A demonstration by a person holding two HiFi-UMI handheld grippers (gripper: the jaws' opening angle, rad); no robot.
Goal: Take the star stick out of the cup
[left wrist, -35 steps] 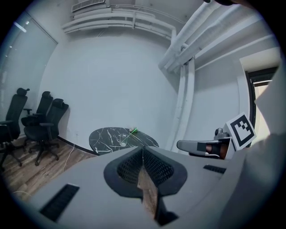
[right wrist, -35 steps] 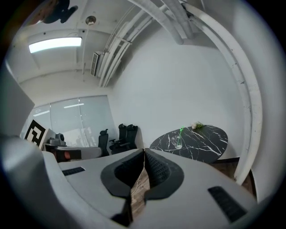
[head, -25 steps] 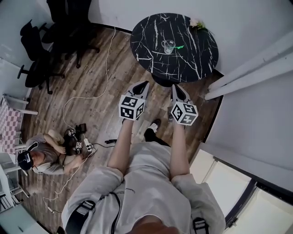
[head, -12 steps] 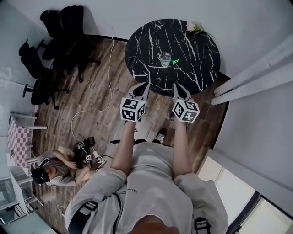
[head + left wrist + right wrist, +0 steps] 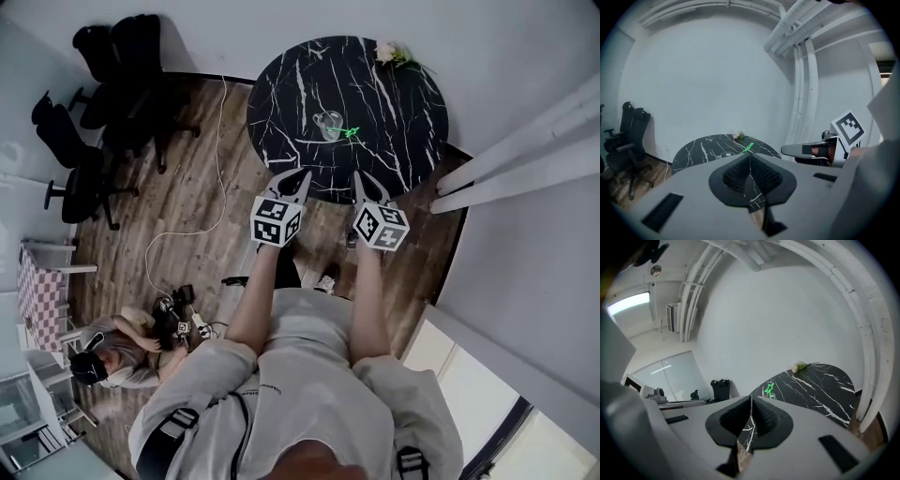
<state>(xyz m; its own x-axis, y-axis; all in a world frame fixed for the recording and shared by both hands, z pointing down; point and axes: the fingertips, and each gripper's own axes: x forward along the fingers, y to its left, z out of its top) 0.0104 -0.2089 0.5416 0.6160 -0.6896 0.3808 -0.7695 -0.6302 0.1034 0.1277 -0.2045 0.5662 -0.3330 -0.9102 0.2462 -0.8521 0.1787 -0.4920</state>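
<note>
A clear glass cup stands on the round black marble table. The green star stick leans out of the cup to the right. My left gripper and right gripper are held side by side just short of the table's near edge, both shut and empty. In the left gripper view the star stick shows just above the shut jaws of the left gripper. In the right gripper view the star stands up-right of the right gripper. The jaws hide the cup in both gripper views.
A small bunch of flowers lies at the table's far edge. Black office chairs stand at the left, and a white cable runs across the wooden floor. A person sits on the floor at lower left. White pipes run along the right wall.
The table with the cup has come closer to both grippers and shifted a little left in the head view. Both grippers stay shut and side by side.
</note>
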